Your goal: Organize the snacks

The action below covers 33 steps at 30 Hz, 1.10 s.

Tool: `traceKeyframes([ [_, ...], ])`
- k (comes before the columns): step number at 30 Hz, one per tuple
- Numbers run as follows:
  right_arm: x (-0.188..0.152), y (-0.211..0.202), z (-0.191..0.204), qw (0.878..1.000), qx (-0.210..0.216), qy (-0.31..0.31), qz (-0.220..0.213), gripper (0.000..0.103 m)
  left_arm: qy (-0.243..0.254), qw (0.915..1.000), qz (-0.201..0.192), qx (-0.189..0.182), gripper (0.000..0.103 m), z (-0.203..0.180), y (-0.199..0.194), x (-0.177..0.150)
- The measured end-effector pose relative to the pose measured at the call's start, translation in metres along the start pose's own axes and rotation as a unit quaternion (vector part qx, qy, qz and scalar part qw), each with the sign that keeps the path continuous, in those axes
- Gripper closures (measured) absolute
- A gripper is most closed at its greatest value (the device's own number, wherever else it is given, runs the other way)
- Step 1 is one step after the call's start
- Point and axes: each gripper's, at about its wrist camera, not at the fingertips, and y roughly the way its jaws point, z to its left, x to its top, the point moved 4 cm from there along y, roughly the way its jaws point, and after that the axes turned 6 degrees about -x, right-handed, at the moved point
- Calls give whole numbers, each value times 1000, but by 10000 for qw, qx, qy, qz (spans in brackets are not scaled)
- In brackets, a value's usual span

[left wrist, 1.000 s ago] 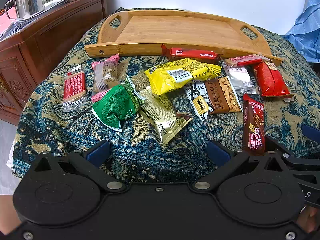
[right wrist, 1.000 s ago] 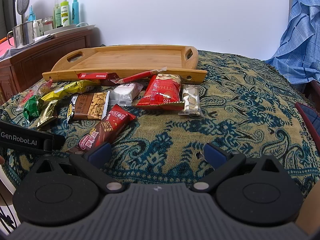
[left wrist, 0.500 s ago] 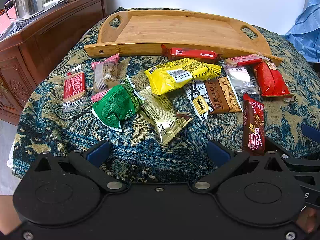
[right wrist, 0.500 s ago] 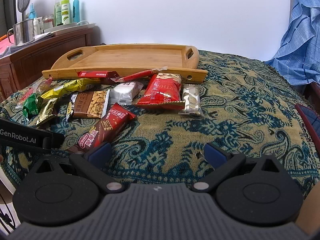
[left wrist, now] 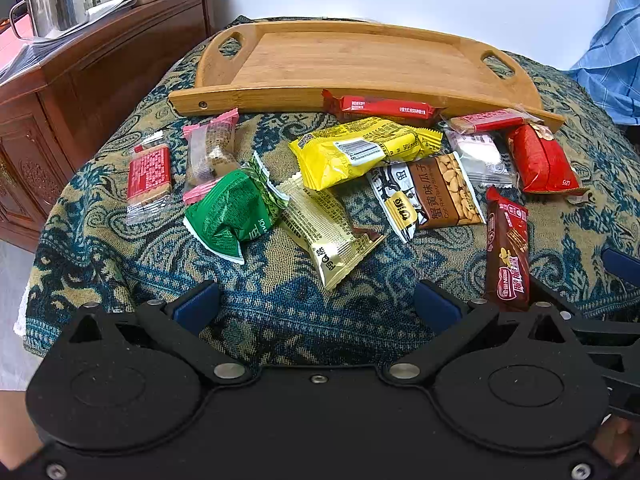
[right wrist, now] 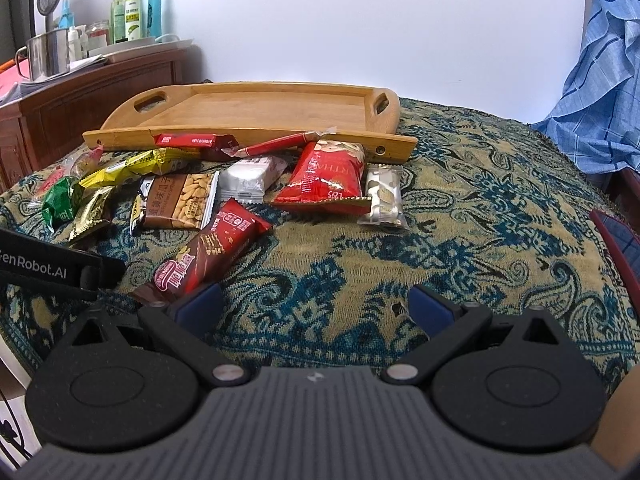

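Several snack packets lie on a patterned cloth in front of an empty bamboo tray (left wrist: 360, 60) (right wrist: 256, 106). Among them are a yellow packet (left wrist: 360, 152), a green packet (left wrist: 232, 212), a gold packet (left wrist: 328, 232), a brown peanut packet (left wrist: 432, 192) (right wrist: 180, 200), a red bag (left wrist: 540, 160) (right wrist: 328, 176) and a brown wafer bar (left wrist: 507, 248) (right wrist: 208, 252). My left gripper (left wrist: 316, 306) hovers open near the cloth's front edge, holding nothing. My right gripper (right wrist: 316, 306) is open too, its left finger just beside the wafer bar's near end.
A dark wooden cabinet (left wrist: 80, 92) stands at the left with a steel pot (left wrist: 56, 4) and bottles (right wrist: 134, 12) on top. Blue checked fabric (right wrist: 600, 80) hangs at the right. A dark red-edged object (right wrist: 616, 240) lies at the cloth's right edge.
Both grippers have barely moved; the right view has crept slightly forward. No snack has shifted.
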Motion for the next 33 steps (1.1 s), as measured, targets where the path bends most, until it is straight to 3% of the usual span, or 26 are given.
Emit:
traceKeyframes([
  [8,0,3,0,10000,19,-70,27,0,41,10000,-70,-50,0,3,-2,1],
  [13,-2,1,3,9999,-52,-126,-18,0,-22,9994,-317,121,0,1,-2,-4],
  [17,4,-2,-1,9999,91,-39,60,0,-188,9995,-266,22,0,5,-7,0],
  [21,5,-16,4,9984,453,-117,-309,0,-231,9977,-619,-142,5,13,-23,3],
  [24,10,-26,11,9952,735,-191,-616,4,-74,9962,-870,-60,16,16,-35,6],
  [27,15,-30,19,9926,977,-179,-699,12,-39,9943,-1053,-174,37,18,-42,10],
  [29,17,-27,24,9920,1074,-156,-642,22,-119,9939,-1032,-364,55,19,-43,11],
  [33,20,-22,30,9920,1172,63,-473,38,-176,9935,-943,-611,62,15,-40,13],
])
